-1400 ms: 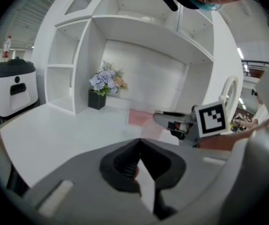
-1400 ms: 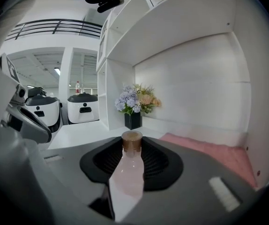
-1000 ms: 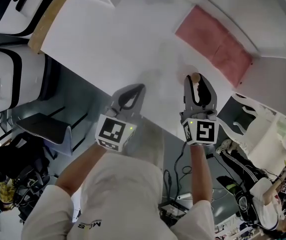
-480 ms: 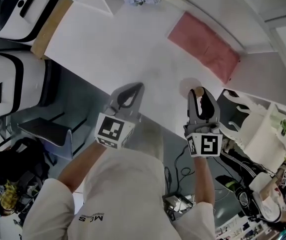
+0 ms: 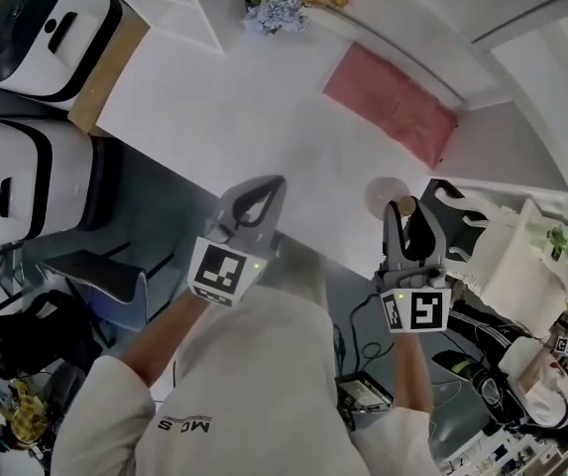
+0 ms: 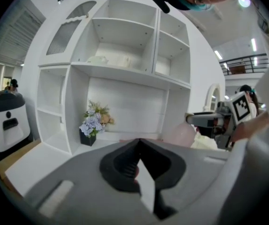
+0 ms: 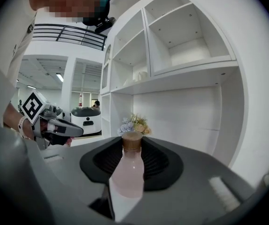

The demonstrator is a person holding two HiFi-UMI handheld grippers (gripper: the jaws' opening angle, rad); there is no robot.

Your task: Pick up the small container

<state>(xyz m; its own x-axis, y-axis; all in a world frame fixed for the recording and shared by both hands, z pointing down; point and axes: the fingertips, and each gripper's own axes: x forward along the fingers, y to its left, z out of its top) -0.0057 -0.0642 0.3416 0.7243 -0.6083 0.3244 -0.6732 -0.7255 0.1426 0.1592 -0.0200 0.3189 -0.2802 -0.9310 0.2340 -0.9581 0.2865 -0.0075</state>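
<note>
Gripping a small pale-pink, brown-capped bottle-shaped container (image 7: 127,172) in right gripper (image 5: 403,208), jaws clamped, over white table's (image 5: 264,97) near right edge; left gripper (image 6: 139,144) shown with jaws together, empty.

Left tool (image 5: 269,186) closed, empty; right tool (image 5: 405,211) clamped.

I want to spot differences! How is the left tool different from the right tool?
The left tool holds nothing; the right tool grips a pink bottle with a brown cap. The left tool's jaws meet; the right tool's sit apart around the bottle. Both are grey with marker cubes.
</note>
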